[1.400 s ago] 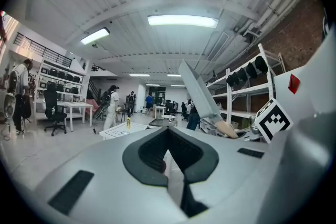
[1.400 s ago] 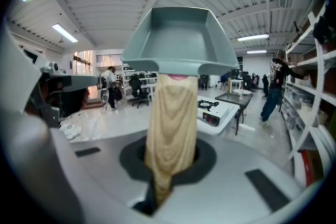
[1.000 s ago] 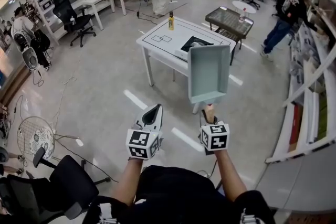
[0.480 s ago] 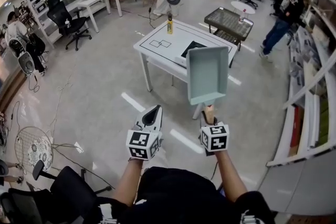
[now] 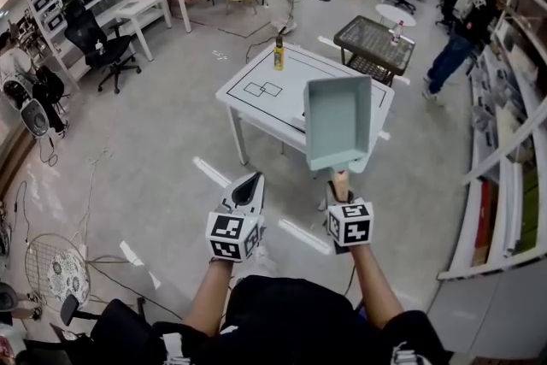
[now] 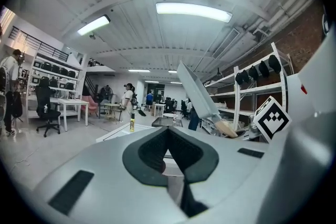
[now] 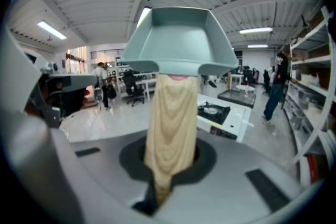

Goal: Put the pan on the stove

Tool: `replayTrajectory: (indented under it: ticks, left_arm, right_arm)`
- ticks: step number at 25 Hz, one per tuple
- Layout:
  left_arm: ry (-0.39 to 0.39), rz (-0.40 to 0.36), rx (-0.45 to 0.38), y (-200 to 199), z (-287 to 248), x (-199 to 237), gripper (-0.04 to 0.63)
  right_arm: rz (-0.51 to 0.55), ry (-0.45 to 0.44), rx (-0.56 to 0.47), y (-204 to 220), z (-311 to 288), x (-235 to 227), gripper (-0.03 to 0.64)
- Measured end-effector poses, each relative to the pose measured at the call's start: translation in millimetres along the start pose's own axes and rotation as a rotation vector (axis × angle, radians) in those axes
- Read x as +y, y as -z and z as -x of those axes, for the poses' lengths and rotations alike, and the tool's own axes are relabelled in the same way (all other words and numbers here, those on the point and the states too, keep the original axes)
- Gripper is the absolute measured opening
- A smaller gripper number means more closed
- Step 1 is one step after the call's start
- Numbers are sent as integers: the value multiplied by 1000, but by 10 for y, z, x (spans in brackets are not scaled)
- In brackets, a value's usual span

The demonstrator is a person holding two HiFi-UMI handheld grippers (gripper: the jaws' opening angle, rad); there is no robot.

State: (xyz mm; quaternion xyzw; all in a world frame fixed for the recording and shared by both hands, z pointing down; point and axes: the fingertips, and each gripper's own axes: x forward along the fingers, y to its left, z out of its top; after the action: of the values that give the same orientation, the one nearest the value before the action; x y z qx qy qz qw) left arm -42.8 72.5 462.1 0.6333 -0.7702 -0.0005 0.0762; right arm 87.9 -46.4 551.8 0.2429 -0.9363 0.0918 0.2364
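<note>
Pale green metal, square and deep-walled, the pan hangs in the air in front of you in the head view. Your right gripper is clamped on its handle, and your left gripper is closed and carrying nothing. The white table lies ahead across open floor, with a yellow bottle at its far edge. So I judge the pickup done. What is left is to reach the table, lower the pan and let go.

In the left gripper view, the 2 dark ribbed jaws meet with nothing between them. The pan shows edge-on at the right as a thin, flat-sided slab tilted upward.

In the right gripper view, the handle is light wood with a wavy grain, rounded and tapering into the jaws, which pinch its end. The pan's base faces you, smooth and matte, with flared walls and a rolled rim. Below it, on the table's glossy top, sits the black stove with 1 round burner showing, well apart from the pan.
</note>
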Motion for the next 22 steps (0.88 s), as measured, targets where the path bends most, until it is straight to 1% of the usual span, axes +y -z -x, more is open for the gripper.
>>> replayTrajectory:
  ticks: [6,13,22]
  left_arm:
    - [27,1,11,-135,-391,527,25]
    - [61,6,21,-231,-727,1003,25]
    - [120,5,49,-203,-1194,1370,25]
  right_arm:
    - [-9,14,7,-336,-520,79,35]
    - [-21,41,25,-585,-992,165,35]
    - [-53,79,32,-760,-1465,130,35]
